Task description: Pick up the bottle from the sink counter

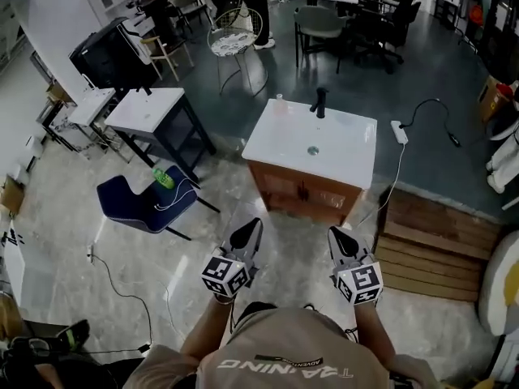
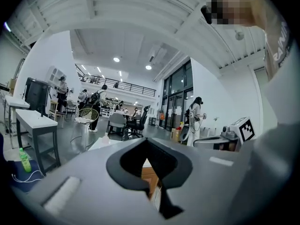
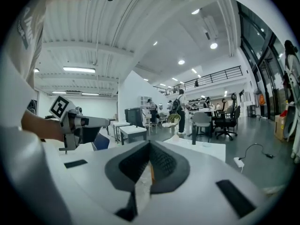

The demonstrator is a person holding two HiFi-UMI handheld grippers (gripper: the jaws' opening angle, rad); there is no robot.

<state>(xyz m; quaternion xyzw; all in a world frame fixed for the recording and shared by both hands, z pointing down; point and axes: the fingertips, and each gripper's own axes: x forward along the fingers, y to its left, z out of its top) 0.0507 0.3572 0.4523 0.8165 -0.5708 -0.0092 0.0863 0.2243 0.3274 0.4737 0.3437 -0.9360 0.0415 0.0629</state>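
my left fingers (image 1: 246, 237) and right fingers (image 1: 342, 243), at bottom centre, are both pressed shut on nothing. the bottle (image 1: 280, 98) stands at the upper left corner of the sink desk (image 1: 349, 146), well apart from them.

ahead: open floor (image 1: 290, 227) to sink counter (image 1: 280, 143) | obstacle: faucet (image 1: 319, 104) at rear edge

White sink counter (image 1: 340, 148), perhaps clear bottle (image 1: 280, 99)

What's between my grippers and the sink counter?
Head view: only floor lies between the left gripper, right gripper and sink counter; a white cable hangs beside it.
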